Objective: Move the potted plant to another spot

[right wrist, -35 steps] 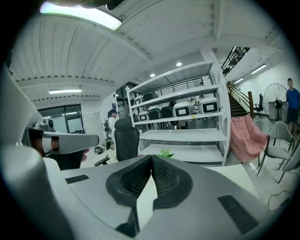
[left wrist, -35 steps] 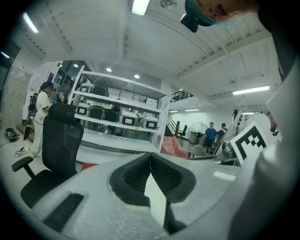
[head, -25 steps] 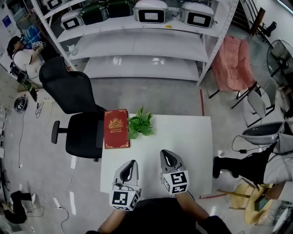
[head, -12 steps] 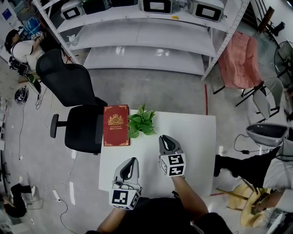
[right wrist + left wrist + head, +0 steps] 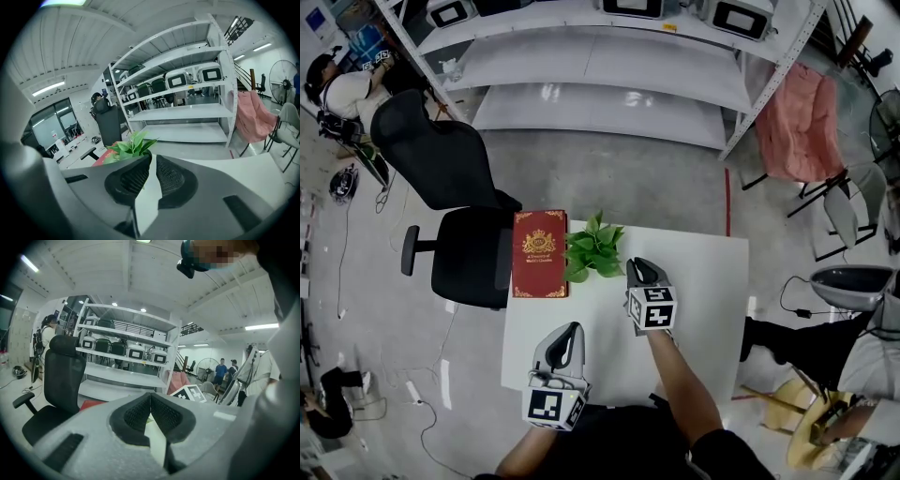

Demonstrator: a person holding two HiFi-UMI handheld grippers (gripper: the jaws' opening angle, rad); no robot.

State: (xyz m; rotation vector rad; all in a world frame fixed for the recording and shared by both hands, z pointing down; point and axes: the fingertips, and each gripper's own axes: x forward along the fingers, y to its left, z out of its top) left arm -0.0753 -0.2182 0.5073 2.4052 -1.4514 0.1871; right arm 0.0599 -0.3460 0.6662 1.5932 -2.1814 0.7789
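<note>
A small green leafy potted plant (image 5: 592,249) stands at the far left part of the white table (image 5: 703,309), beside a red book (image 5: 539,254). My right gripper (image 5: 641,273) is just right of the plant, a short way from its leaves, jaws shut with nothing between them. In the right gripper view the plant (image 5: 130,146) rises just past the jaw tips (image 5: 152,157). My left gripper (image 5: 569,335) hovers near the table's near left edge, shut and empty. In the left gripper view its jaws (image 5: 150,397) meet at the tips.
A black office chair (image 5: 455,216) stands left of the table next to the book. White shelving (image 5: 600,66) with boxes fills the far side. A pink folding chair (image 5: 797,127) is at far right. A person (image 5: 337,98) sits at far left.
My right gripper has moved forward across the table towards the plant, from mid-table to just beside its leaves. The left gripper has stayed put.
</note>
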